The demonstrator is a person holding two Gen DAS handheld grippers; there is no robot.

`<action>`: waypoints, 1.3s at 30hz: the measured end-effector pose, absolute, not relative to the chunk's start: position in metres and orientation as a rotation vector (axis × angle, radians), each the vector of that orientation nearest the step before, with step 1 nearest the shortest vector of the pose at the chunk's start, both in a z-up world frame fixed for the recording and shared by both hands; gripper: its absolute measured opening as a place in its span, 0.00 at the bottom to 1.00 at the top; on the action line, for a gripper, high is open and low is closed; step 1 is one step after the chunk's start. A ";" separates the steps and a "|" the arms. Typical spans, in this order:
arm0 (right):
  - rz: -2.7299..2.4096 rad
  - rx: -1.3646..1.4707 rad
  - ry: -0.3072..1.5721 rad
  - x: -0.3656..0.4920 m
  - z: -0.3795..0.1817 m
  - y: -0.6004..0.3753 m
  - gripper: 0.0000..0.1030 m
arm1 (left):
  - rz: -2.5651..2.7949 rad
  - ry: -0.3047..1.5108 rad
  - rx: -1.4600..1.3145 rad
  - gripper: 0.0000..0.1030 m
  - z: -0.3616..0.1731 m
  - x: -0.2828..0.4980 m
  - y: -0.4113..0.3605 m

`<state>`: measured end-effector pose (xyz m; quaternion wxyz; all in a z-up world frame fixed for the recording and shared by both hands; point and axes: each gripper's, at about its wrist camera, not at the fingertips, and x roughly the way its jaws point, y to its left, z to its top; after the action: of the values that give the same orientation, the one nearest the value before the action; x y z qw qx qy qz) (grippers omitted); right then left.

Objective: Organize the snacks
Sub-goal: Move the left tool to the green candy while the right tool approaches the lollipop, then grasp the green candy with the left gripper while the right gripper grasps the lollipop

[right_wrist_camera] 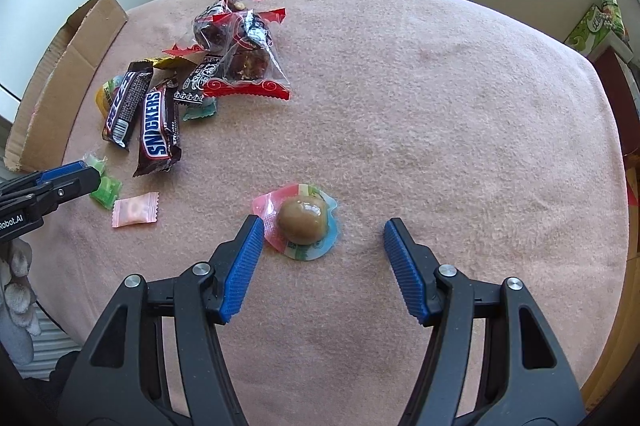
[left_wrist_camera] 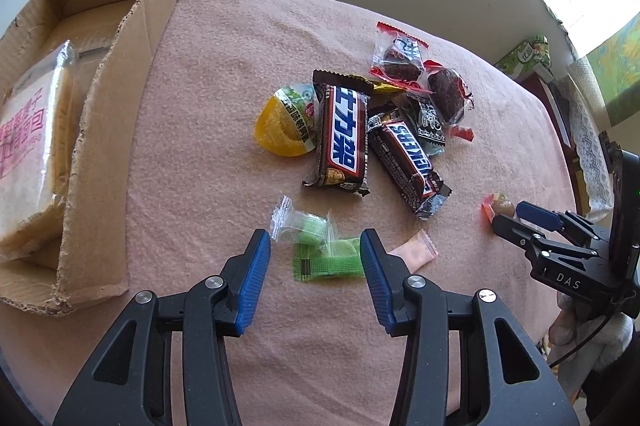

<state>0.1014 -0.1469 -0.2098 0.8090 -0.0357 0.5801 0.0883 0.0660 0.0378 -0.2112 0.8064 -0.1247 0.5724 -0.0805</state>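
straddling green candies (left_wrist_camera: 328,258) (jaws apart)

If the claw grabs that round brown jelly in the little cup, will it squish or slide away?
Probably it slides a bit: the jelly cup has a smooth, shiny dome, so the right gripper, open around it, may slip off. It looks small and likely light. Its flat foil rim lies on the fuzzy pink cloth, so it shouldn't roll.

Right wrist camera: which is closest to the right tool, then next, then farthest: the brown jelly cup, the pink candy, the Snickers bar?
From the right tool:
1. Brown jelly cup, between its fingers, by the left one.
2. Pink candy, off to the left.
3. Snickers bar, farther up and left, in the pile.
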 end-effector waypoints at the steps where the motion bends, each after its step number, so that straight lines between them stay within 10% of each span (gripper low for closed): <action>1: 0.190 -0.081 1.241 0.103 -0.211 -0.146 0.63 | -0.173 1.224 -0.265 0.38 -0.211 0.067 0.037; 10: 0.189 -0.148 1.232 0.105 -0.216 -0.138 0.61 | -0.180 1.226 -0.241 0.25 -0.214 0.071 0.033; 19: 0.195 -0.179 1.213 0.106 -0.214 -0.134 0.28 | -0.180 1.209 -0.249 0.21 -0.214 0.072 0.035; 30: 0.214 -0.173 1.207 0.103 -0.210 -0.137 0.26 | -0.200 1.204 -0.247 0.16 -0.212 0.069 0.035; 34: 0.215 -0.169 1.210 0.102 -0.210 -0.138 0.26 | -0.178 1.218 -0.240 0.43 -0.215 0.074 0.028; 39: 0.218 -0.162 1.213 0.101 -0.209 -0.143 0.26 | -0.141 1.210 -0.157 0.45 -0.216 0.085 0.011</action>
<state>0.1005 -0.1427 -0.2090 0.8130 -0.0759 0.5682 0.1020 0.0846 0.0114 -0.2156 0.8174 -0.0738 0.5675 -0.0660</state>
